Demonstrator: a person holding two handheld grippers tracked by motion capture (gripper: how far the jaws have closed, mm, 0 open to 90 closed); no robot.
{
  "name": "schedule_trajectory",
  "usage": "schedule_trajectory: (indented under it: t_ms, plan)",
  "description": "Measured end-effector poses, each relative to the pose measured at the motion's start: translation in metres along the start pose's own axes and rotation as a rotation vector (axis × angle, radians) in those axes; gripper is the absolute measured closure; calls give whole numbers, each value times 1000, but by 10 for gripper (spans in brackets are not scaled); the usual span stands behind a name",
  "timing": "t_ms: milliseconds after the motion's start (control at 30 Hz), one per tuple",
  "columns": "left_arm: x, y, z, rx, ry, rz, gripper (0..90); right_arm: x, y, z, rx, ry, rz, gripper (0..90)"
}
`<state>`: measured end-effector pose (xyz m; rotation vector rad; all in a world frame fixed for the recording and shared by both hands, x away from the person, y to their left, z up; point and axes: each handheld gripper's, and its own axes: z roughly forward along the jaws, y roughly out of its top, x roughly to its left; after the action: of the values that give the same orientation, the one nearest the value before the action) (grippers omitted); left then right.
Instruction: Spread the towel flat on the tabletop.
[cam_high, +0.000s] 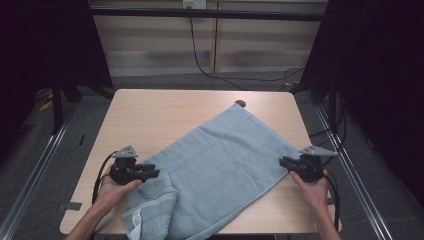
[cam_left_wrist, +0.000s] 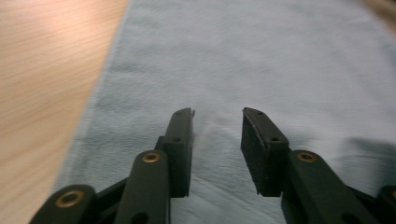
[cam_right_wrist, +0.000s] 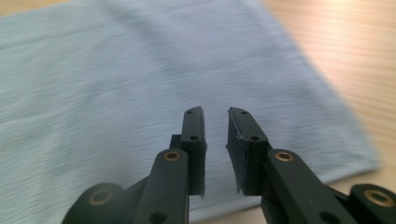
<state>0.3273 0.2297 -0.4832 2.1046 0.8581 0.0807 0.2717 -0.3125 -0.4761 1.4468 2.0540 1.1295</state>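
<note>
Wooden table (cam_high: 150, 115) bears a blue towel (cam_high: 225, 160); left tool (cam_high: 150, 173) and right tool (cam_high: 286, 162) both spread, gripping nothing.

both hand-held grippers, left (cam_high: 150, 173) and right (cam_high: 283, 161), hover with jaws parted.

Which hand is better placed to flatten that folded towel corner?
Probably the left. The left gripper sits open right beside the folded corner of the towel, while the right gripper is at the opposite edge.
</note>
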Motion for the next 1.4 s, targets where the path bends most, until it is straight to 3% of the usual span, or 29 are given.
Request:
schedule_trajectory:
  t_ms: [67, 100, 133, 200, 267, 333, 400, 467, 567, 800, 933, 1067, 1200, 1333, 1400]
  plan:
    - [-2, 2, 8, 23, -3, -4, 532, 20, -6, 0, 16, 67, -18, 718]
    - [-5, 4, 12, 52, 9, 25, 460, 38, -11, 3, 43, 109, -45, 666]
    - [-8, 5, 15, 58, -9, 50, 460, 38, -11, 3, 43, 109, -45, 666]
    - [-12, 4, 21, 50, -39, 68, 440, 54, -15, 7, 72, 158, -78, 623]
    - [-17, 2, 26, 91, -28, 107, 441, 65, -17, 11, 87, 186, -96, 586]
    - [-20, -1, 27, 95, 2, 142, 498, 70, -17, 13, 93, 201, -103, 552]
    - [-21, -2, 26, 92, -14, 155, 701, 72, -18, 15, 97, 214, -99, 550]
    - [-21, -4, 26, 76, -19, 152, 765, 73, -20, 17, 103, 249, -74, 542]
    - [-21, -4, 26, 77, -17, 154, 797, 78, -24, 25, 161, 192, -132, 545]
    - [-15, -4, 25, 61, -46, 69, 816, 64, -19, 33, 137, 136, -172, 651]
    - [-22, -2, 22, 47, -91, 45, 819, 46, -9, 43, 133, 114, -150, 658]
    - [-31, 2, 22, 39, -117, 35, 819, 29, 3, 54, 147, 84, -118, 673]
    - [-39, 6, 20, 22, -148, 30, 819, 17, 20, 73, 156, 39, -115, 673]
    - [-47, 7, 19, 15, -185, 31, 819, 6, 33, 91, 140, 37, -92, 683]
    - [-49, 8, 19, 14, -205, 10, 818, 4, 39, 98, 145, 29, -87, 689]
